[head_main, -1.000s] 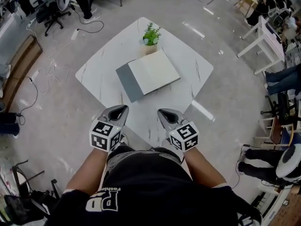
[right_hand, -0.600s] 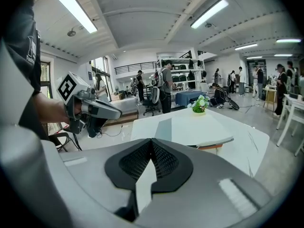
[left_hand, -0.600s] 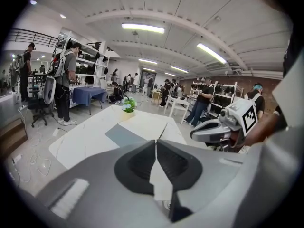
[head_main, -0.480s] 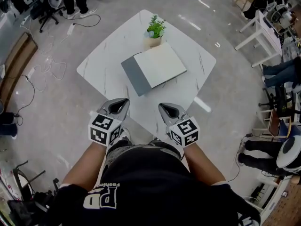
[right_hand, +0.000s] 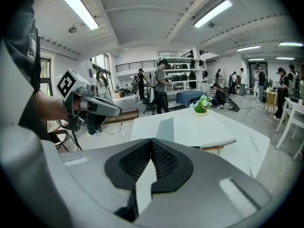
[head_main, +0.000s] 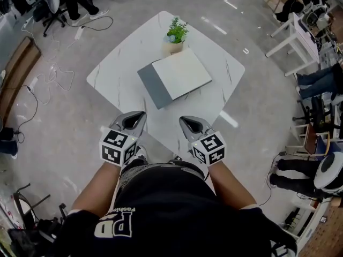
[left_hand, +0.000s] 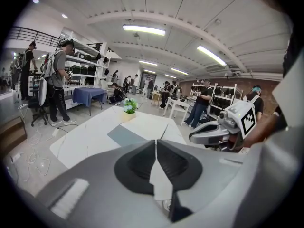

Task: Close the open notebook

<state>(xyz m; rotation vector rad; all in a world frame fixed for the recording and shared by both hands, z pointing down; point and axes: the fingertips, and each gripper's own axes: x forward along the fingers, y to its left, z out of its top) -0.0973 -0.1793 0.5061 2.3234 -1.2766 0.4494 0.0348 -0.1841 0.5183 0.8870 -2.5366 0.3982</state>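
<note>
The open notebook (head_main: pixel 174 77) lies flat in the middle of the white marble table (head_main: pixel 115 74). Its grey cover is spread to the left and its white pages face up on the right. It also shows in the left gripper view as the notebook (left_hand: pixel 135 129) and in the right gripper view as the notebook (right_hand: pixel 197 129). My left gripper (head_main: pixel 136 116) and right gripper (head_main: pixel 187 122) hover side by side over the table's near corner, well short of the notebook. Both are shut and hold nothing, the left gripper (left_hand: pixel 156 141) and right gripper (right_hand: pixel 151 140) with tips touching.
A small potted plant (head_main: pixel 175 35) stands just behind the notebook. Cables (head_main: pixel 51 74) trail on the floor to the left. White desks (head_main: pixel 300 33), chairs and several people surround the table.
The view shifted slightly, so the table sits a bit higher in frame than a second ago. Both grippers stay shut in about the same place near the table's near corner.
</note>
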